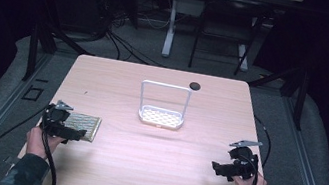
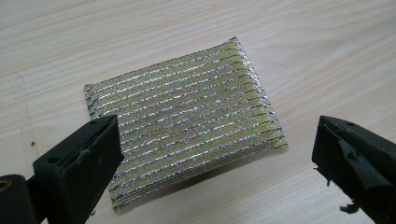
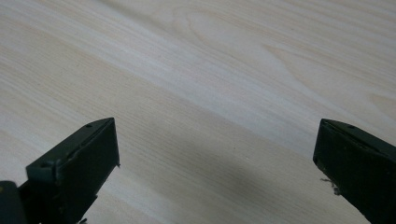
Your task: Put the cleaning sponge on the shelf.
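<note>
A: While the left claw point(image 2: 212, 154) hangs over the scouring pad point(image 2: 184, 122), how do its jaws stand?

B: Spread wide, nothing held. Pad lies flat on the bench point(image 1: 149, 171), at about 8 o'clock from the white rack point(image 1: 162, 106) in the high view. In the left claw view one jaw overlaps the pad's near corner; the other is off the pad's side, above bare wood.

A: Right claw point(image 3: 215, 158)?

B: Also released, jaws apart over bare bench, near the 4 o'clock corner. Well apart from the pad.

A: How to grip it well?

B: My read: the pad is thin and soft, so pinch across the short side. Shift toward 12 o'clock until both jaws straddle it, drop to the bench, then close. Grab too near a corner and it'll likely fold or droop. Rack is presumably the destination; can't confirm.
</note>
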The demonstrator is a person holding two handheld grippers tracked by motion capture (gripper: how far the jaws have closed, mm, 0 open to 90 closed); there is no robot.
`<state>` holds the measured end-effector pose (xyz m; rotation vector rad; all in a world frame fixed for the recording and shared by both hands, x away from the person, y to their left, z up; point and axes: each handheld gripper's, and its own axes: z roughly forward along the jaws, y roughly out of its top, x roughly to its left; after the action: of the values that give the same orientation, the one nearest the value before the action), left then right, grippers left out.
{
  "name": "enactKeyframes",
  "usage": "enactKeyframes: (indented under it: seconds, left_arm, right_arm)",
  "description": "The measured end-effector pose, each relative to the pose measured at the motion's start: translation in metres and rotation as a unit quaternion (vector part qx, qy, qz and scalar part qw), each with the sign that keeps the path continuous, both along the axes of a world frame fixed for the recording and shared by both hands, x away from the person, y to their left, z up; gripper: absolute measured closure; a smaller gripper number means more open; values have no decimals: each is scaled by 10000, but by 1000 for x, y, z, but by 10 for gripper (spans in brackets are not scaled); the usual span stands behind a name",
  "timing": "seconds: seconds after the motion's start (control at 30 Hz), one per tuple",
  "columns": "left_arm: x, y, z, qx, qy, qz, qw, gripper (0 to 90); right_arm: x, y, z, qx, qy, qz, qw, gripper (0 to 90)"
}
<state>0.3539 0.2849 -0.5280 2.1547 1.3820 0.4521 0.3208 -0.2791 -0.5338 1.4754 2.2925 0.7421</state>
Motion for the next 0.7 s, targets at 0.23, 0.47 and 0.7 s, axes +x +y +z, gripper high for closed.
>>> enactKeyframes:
  seconds: [0.23,0.47,0.7]
  left_arm:
    - [2,0,1,37,44,82,9999,5]
    - [8,-3,2,27,31,58,10000,16]
    - [17,-1,-4,-127,89,196,9997,51]
  right_arm:
    - [4,-1,-2,116,120,64,9998,0]
    - [5,-4,-1,222,65,120,9997,0]
    - [7,-2,1,348,73,115,9993,0]
